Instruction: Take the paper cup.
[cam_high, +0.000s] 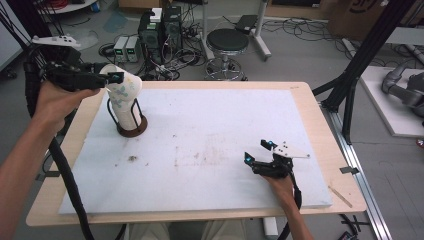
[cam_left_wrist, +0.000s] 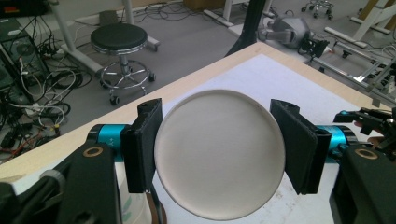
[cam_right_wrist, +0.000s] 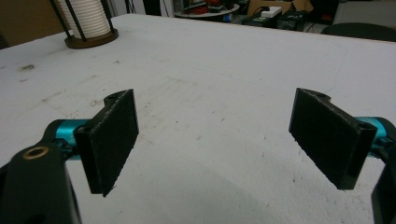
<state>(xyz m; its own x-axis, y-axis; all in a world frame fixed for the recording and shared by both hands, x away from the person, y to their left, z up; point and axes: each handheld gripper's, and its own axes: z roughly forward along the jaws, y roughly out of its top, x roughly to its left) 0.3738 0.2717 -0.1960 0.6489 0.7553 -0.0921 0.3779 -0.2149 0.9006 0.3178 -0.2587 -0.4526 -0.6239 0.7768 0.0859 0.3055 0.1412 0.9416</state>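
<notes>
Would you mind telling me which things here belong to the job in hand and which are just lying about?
In the job:
- left gripper, jaws either side of the top cup
- stack of paper cups
- wire cup holder on the white board

Lying about:
- right gripper, open and resting on the board
- black stool
- computers and cables on the floor

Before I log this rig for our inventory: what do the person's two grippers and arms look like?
Both grippers, left and right, are black-bodied with flat black fingers on teal blue mounts. Each carries a grey three-cornered plate on top. A thick black ribbed cable trails from the left one. The forearms are bare, no sleeves visible.
</notes>
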